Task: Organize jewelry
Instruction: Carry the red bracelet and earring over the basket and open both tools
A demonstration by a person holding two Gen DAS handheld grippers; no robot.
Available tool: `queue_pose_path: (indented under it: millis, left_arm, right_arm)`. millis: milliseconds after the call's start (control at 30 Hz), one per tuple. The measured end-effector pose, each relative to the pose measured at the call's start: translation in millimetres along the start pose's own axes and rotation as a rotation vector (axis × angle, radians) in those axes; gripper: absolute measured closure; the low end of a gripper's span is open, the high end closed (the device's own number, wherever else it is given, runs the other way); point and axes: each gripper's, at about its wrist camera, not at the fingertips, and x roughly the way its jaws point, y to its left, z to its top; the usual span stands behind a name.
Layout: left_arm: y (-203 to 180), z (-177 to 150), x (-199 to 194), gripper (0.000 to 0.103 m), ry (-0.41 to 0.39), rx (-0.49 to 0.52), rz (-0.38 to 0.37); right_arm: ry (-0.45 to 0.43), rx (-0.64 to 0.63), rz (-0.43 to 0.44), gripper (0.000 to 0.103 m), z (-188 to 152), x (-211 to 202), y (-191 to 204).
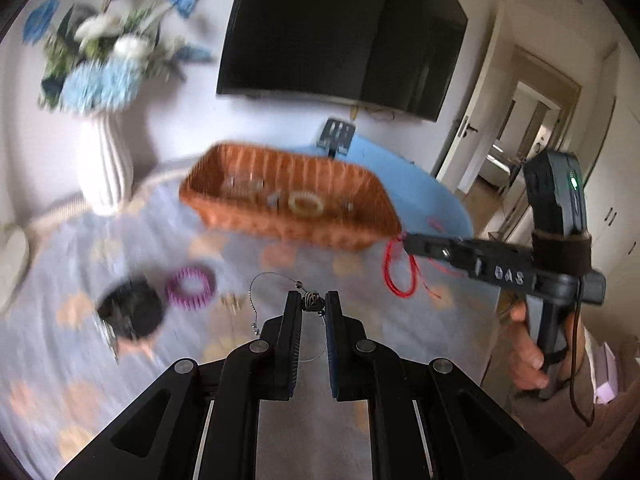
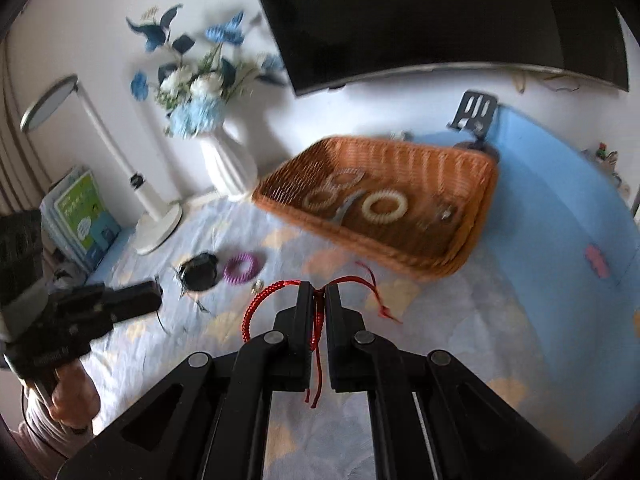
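Observation:
My left gripper (image 1: 313, 300) is shut on a thin silver necklace (image 1: 276, 278) by its small dark pendant, held above the bedspread. My right gripper (image 2: 319, 294) is shut on a red braided cord bracelet (image 2: 262, 300), whose loop hangs left and whose loose ends trail down between the jaws. The right gripper also shows in the left wrist view (image 1: 408, 242), with the red cord (image 1: 394, 272) dangling beside the orange wicker basket (image 1: 304, 236). The basket (image 2: 472, 184) holds a cream spiral ring (image 2: 385, 206) and several silver pieces.
On the patterned bedspread lie a purple spiral ring (image 1: 190, 288) and a black round item (image 1: 132, 312); both show in the right wrist view too, the ring (image 2: 240, 268) and the black item (image 2: 198, 271). A white vase of blue flowers (image 2: 228, 164), a white lamp (image 2: 154, 226), books (image 2: 84, 216) and a wall TV (image 1: 340, 32) stand behind.

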Motion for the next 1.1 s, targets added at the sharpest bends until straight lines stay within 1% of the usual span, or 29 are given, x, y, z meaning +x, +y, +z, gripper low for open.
queue_pose_path:
  millis: [133, 167, 267, 367, 467, 533, 633, 733, 800, 900, 967, 1033, 1100]
  left_arm:
    - [6.6, 38.8, 12.1, 0.092, -0.013, 0.027, -0.008]
    - [9.2, 49.8, 16.9, 0.092, -0.015, 0.026, -0.009]
    - [19.5, 84.5, 37.4, 0.092, -0.013, 0.011, -0.045]
    - [29.4, 111.7, 65.8, 0.092, 0.01, -0.004, -0.07]
    - [37.1, 130.9, 99.7, 0.092, 0.052, -0.014, -0.08]
    - [42.1, 137.4, 119.3, 0.092, 0.077, -0.022, -0.077]
    - [47.9, 145.6, 150.9, 0.092, 0.112, -0.02, -0.049]
    - [51.6, 149.9, 176.2, 0.092, 0.135, -0.015, -0.024]
    - [53.3, 152.5, 194.8, 0.092, 0.153, -0.002, 0.017]
    - [51.8, 154.3, 217.0, 0.092, 0.174, 0.022, 0.071]
    - [51.3, 156.1, 226.6, 0.091, 0.182, 0.023, 0.082]
    - [50.4, 155.9, 231.3, 0.091, 0.178, 0.031, 0.101]
    - [49.2, 154.1, 231.9, 0.083, 0.174, 0.03, 0.098]
  right_arm:
    - [-0.034, -0.013, -0.045, 0.096, 26.6, -4.7, -5.4]
    - [-0.041, -0.014, -0.064, 0.096, 36.2, -4.6, -6.9]
    - [-0.059, -0.013, -0.134, 0.096, 62.6, 1.4, -12.5]
    - [-0.039, -0.004, -0.198, 0.096, 92.5, 25.2, -24.3]
    - [0.022, 0.032, -0.213, 0.096, 115.6, 58.6, -43.2]
    - [0.057, 0.063, -0.204, 0.096, 124.9, 79.2, -56.2]
    - [0.113, 0.104, -0.191, 0.096, 136.5, 114.4, -71.4]
    - [0.165, 0.105, -0.216, 0.096, 140.4, 145.6, -78.7]
    - [0.19, 0.11, -0.227, 0.096, 137.9, 160.0, -81.1]
    - [0.205, 0.102, -0.231, 0.096, 136.9, 172.2, -80.4]
    - [0.21, 0.106, -0.239, 0.095, 136.0, 175.3, -83.4]
    - [0.225, 0.133, -0.226, 0.092, 135.2, 178.4, -88.0]
    - [0.249, 0.176, -0.197, 0.091, 131.9, 177.9, -96.8]
